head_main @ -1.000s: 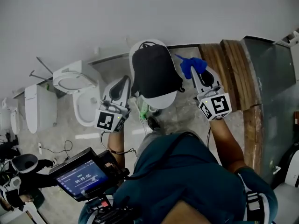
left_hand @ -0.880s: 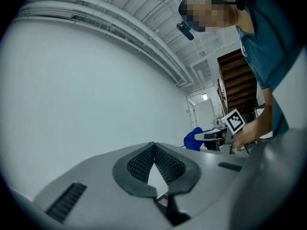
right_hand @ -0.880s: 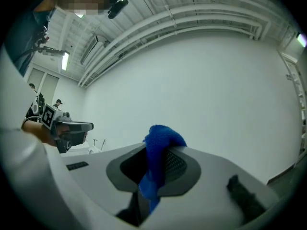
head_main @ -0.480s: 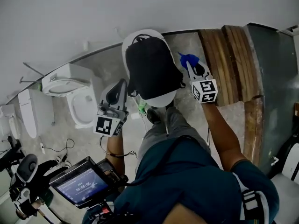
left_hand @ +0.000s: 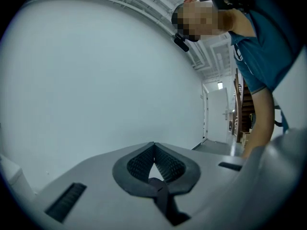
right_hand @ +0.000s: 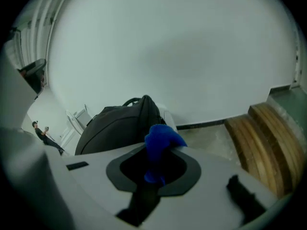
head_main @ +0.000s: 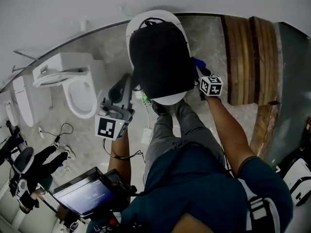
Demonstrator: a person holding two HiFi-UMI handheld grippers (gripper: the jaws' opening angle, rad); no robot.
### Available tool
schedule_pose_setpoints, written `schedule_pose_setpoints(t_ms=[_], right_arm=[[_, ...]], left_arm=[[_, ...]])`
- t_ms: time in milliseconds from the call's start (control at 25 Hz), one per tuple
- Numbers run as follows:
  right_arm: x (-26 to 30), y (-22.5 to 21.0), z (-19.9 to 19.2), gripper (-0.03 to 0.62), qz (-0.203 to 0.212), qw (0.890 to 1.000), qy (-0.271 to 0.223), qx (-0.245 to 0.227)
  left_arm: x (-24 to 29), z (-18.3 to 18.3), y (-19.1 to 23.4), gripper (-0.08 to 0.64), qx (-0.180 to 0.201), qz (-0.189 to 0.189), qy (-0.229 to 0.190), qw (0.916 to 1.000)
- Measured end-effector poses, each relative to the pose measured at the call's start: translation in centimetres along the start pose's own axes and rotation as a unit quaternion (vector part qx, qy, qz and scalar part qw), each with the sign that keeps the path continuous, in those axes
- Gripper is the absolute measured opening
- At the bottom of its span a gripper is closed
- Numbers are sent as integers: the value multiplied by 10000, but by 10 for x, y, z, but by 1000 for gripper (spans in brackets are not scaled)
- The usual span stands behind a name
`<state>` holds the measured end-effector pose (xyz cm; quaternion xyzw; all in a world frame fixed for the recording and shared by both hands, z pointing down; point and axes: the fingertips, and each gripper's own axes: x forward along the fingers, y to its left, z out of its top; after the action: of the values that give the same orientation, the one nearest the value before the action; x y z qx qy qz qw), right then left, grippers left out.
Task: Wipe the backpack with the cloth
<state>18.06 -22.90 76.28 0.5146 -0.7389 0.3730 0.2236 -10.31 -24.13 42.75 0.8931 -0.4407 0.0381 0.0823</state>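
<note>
The right gripper (right_hand: 156,153) is clenched on the blue cloth (right_hand: 163,137), which bunches out past its tips. The black backpack (right_hand: 120,123) stands just ahead and to the left of them, propped on a white toilet (head_main: 167,100). The left gripper (left_hand: 154,148) is pinched closed on nothing and faces bare wall. I'd judge the wipe goes best with that clench kept firm and the bunch pressed flat to the fabric in long strokes. A second ago the right jaws were well clear; now they are at the bag's side.
</note>
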Motion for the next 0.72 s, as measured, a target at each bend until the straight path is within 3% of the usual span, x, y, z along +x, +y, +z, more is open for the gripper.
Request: schedule_pose_setpoints(t_ms=[160, 360, 720], right_arm=[[20, 10, -31, 51, 572, 9960, 304, 620], [40, 10, -6, 51, 909, 9887, -4, 1191], [93, 8, 92, 51, 1154, 9878, -503, 919]], left_arm=[[9, -19, 11, 5, -159, 141, 36, 9998], [13, -30, 23, 5, -241, 229, -11, 9994], [5, -50, 46, 5, -348, 359, 108, 9987]])
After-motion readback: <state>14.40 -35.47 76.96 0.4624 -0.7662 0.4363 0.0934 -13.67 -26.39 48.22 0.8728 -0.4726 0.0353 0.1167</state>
